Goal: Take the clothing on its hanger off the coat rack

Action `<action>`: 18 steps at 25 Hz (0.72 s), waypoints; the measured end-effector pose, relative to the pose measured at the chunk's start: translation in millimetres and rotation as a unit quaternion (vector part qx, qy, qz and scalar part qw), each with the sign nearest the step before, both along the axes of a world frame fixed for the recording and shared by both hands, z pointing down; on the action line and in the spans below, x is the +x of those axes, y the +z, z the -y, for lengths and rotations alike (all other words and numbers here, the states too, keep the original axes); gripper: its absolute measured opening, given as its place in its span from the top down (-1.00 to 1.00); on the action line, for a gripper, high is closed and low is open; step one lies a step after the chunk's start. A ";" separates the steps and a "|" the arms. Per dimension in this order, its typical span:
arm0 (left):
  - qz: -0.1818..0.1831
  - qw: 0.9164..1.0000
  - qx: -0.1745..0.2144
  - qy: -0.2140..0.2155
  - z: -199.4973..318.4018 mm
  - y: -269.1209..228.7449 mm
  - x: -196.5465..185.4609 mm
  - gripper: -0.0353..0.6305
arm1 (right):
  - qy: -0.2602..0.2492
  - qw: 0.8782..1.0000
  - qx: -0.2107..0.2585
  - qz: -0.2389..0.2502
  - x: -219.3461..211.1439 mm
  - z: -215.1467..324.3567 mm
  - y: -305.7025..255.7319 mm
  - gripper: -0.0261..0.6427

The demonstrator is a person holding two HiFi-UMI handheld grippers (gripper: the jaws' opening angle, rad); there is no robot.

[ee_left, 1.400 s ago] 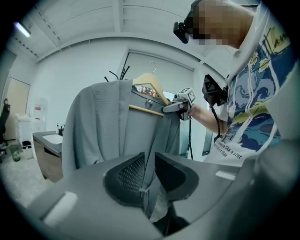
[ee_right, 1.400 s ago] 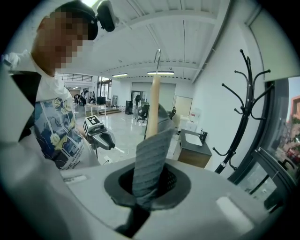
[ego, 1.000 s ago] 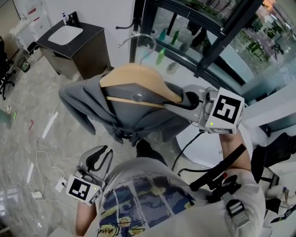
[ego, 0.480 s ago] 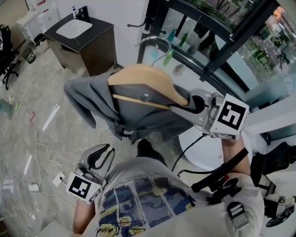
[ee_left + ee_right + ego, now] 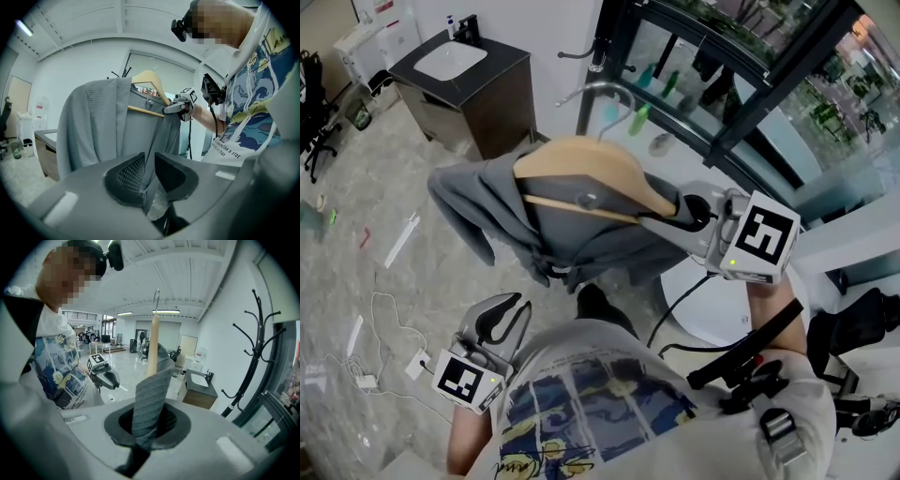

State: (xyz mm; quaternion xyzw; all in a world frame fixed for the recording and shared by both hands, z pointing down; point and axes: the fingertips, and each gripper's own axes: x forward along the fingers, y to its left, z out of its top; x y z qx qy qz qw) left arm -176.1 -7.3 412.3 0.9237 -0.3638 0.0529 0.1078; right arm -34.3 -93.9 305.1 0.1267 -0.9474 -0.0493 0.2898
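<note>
Clothing on its hanger: where was it when you checked?

Hanging from my right gripper. Its jaws were pressed together on the grey fabric wrapped over one end of the hanger. The wooden bar ran straight out from those jaws, its long axis in line with them, and the cloth drooped below it.

And the coat rack?

Off to one side of the right jaws and well apart. The hanger's hook stood above the jaws in open air, touching no peg that I could see. I judged the lift-off done, with only the carry-away left.

Which gripper was nearer?

The right one, since it had the load. My left gripper hung low, well below the cloth, jaws a little apart with nothing between them. The garment lay ahead of and above those jaws, if I wanted to steady it.

Anything different from a second before?

Hardly. The grip was the same, the left gripper had stayed low, and the hanger had only drifted slightly in view as my head turned.
</note>
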 end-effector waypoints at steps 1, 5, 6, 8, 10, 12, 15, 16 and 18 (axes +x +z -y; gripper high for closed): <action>0.000 1.000 0.000 0.000 -0.1 -0.3 0.1 0.68 | 0.000 1.000 0.000 0.000 0.0 -0.3 0.0 0.90; 0.002 1.000 0.001 0.002 -1.8 -0.5 0.2 0.68 | -0.001 1.000 -0.004 -0.001 -0.4 -2.1 0.4 0.90; 0.003 1.000 0.001 0.002 -1.8 -1.1 -0.1 0.68 | -0.001 1.000 -0.004 0.000 -0.6 -2.6 -0.4 0.90; 0.003 1.000 0.002 0.001 -1.9 -3.0 -0.8 0.68 | -0.001 1.000 -0.004 0.001 -0.7 -3.8 -2.8 0.90; 0.003 1.000 0.003 0.002 -2.5 -4.5 -0.1 0.68 | -0.002 1.000 -0.003 0.002 -0.1 -5.0 -4.9 0.90; 0.005 1.000 0.004 0.003 -3.0 -4.9 1.2 0.68 | -0.002 1.000 -0.002 0.003 0.5 -6.0 -6.0 0.90; 0.004 1.000 0.006 0.004 -4.7 -3.8 2.8 0.68 | -0.003 1.000 0.000 0.001 1.9 -9.2 -4.5 0.90; 0.003 1.000 0.007 0.005 -5.8 -3.3 3.7 0.68 | -0.003 1.000 0.001 0.001 2.7 -10.8 -3.9 0.90; 0.004 1.000 0.007 0.006 -7.5 -2.1 5.9 0.68 | -0.003 1.000 0.003 0.001 4.7 -13.3 -3.3 0.90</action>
